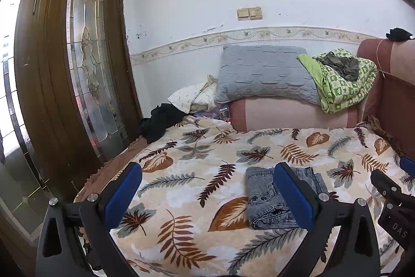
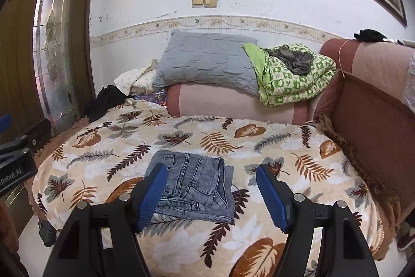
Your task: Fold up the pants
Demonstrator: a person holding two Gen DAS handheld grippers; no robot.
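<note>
Through my left wrist camera I am seeing one pair of folded pants [image 1: 269, 196], grey-blue denim, lying on the one leaf-print blanket [image 1: 197, 162] that is covering the bed. I am holding my left gripper [image 1: 207, 196] above the blanket with its two blue-padded fingers [image 1: 122, 196] standing wide apart and clamping nothing. The pants are lying beyond and below the right-hand finger, which is covering part of the bundle; they are touching neither pad. At the far right edge a part of my right gripper [image 1: 394, 199] is showing. Against the wall I am counting one grey pillow [image 1: 262, 72], one folded green quilt [image 1: 342, 79] and one black garment [image 1: 160, 121] at the blanket's far left corner.

Through my right wrist camera I am again counting one pair of pants [image 2: 197, 188], lying flat on the blanket [image 2: 259, 147]. My right gripper [image 2: 212, 196] is hovering with its two fingers [image 2: 153, 196] spread apart and empty. The pants are sitting between them, nearer the left-hand finger, whose tip is overlapping the bundle's left edge in this view; the right-hand finger is standing clear of the denim. One pillow [image 2: 205, 61] and one quilt [image 2: 293, 79] are showing here too.
</note>
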